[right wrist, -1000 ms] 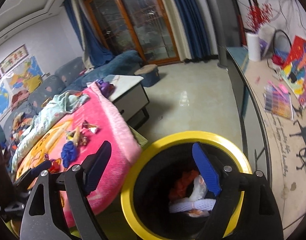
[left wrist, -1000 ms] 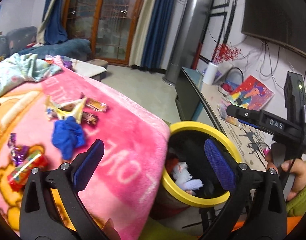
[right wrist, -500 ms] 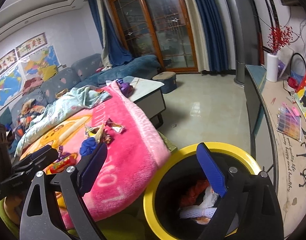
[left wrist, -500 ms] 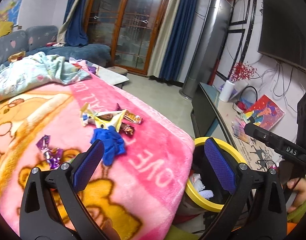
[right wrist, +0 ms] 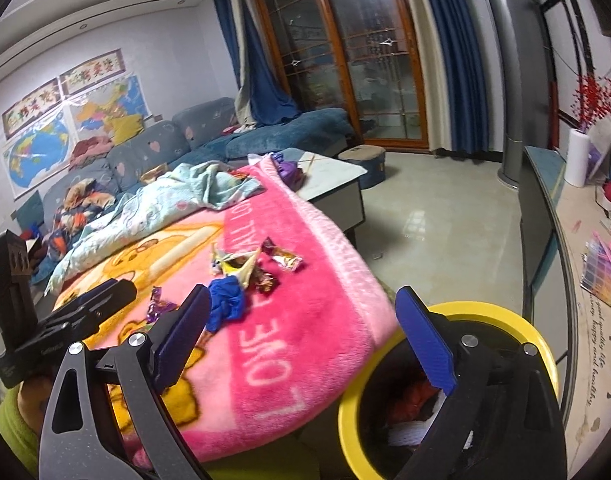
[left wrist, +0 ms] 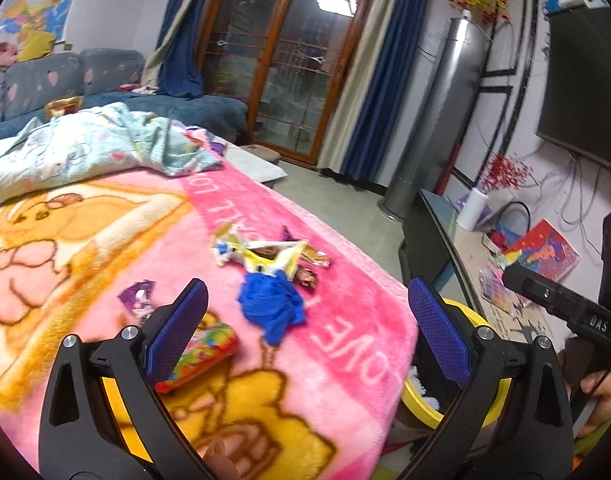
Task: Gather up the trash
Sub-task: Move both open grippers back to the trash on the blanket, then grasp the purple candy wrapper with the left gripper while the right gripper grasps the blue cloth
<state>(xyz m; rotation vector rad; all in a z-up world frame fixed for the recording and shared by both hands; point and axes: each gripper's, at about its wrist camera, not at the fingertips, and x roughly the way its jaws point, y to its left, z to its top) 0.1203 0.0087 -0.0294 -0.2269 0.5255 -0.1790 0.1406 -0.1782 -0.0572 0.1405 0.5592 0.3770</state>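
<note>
Both the left hand-held gripper (left wrist: 303, 330) and the right hand-held gripper (right wrist: 305, 334) are wide open and empty, so to do well reach for the crumpled blue cloth scrap (left wrist: 274, 307) beside shiny sweet wrappers (left wrist: 265, 256) on the fluffy pink blanket (left wrist: 345, 344) reading "LOVE", then drop it into the yellow-rimmed black bin (right wrist: 489, 312).

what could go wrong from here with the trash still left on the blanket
1. The blue crumpled piece touches the yellow wrapper, so the open left tongs may drag both and scatter them.
2. The pink blanket is soft; the tongs could pinch fabric along with a wrapper.
3. The yellow-rimmed bin sits partly under the blanket's edge, so a drop near that side may miss.
</note>
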